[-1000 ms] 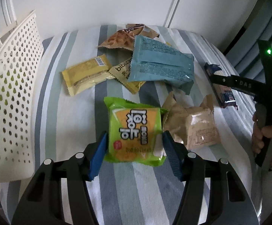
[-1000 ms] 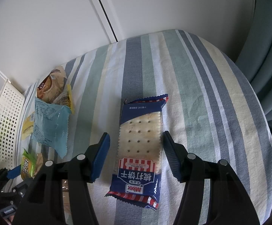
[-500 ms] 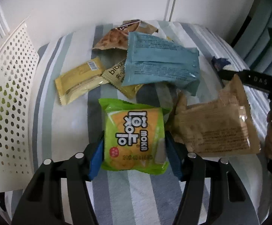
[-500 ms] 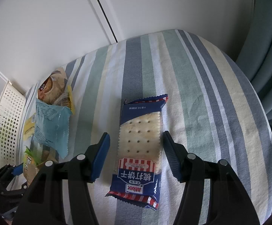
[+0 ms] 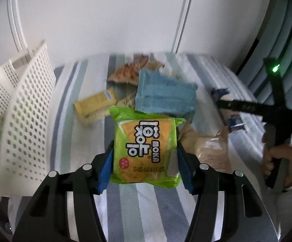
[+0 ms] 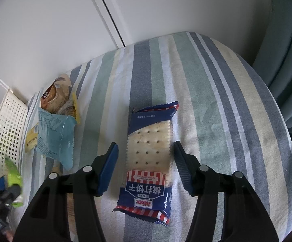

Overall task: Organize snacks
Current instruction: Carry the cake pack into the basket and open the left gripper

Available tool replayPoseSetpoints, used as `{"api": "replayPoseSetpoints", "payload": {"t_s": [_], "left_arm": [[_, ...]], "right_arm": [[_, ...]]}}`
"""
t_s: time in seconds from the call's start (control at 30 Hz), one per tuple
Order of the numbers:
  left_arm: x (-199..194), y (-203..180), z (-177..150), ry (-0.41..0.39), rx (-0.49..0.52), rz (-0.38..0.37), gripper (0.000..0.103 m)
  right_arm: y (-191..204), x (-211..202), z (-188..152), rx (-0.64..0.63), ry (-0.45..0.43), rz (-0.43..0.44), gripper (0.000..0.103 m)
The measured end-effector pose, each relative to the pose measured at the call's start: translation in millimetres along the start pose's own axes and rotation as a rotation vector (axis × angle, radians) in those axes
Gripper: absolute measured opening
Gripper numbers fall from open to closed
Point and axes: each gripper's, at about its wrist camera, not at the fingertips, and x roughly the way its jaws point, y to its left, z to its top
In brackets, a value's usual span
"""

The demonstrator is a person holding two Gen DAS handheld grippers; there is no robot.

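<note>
My left gripper [image 5: 145,151] is shut on a green snack packet [image 5: 146,147] with orange print, held up above the striped cloth [image 5: 129,205]. A white perforated basket [image 5: 19,117] stands to its left. Behind the packet lie a yellow bar [image 5: 94,104], a light blue packet [image 5: 164,96] and a brown packet [image 5: 127,72]. My right gripper [image 6: 146,159] is open, its blue pads on either side of a blue cracker packet [image 6: 149,155] lying flat on the cloth, not touching it. The green packet [image 6: 14,173] shows blurred at that view's left edge.
A beige wrapped snack [image 5: 208,151] lies right of the green packet. A hand [image 5: 279,157] holds the right gripper's handle at the far right. White cupboard doors [image 6: 85,20] stand behind the table. The basket [image 6: 6,129] sits at the table's left end.
The left gripper has lifted the green packet off the cloth and tilted upward; the beige snack has dropped back down. The right gripper has stayed around the cracker packet.
</note>
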Motion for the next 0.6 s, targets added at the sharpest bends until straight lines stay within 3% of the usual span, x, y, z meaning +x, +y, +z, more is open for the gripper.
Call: {"api": "replayPoseSetpoints", "payload": {"t_s": [0.23,0.6], "left_arm": [[-47,7,15,-0.126,-0.030,0.027,0.058],[-102,78,21,-0.277,-0.176,0.149,0.058]], "right_arm": [[-11,-2,2,0.040,-0.009,0.024,0.049],[6,1,0,-0.024,0.003,-0.057,0.050]]}}
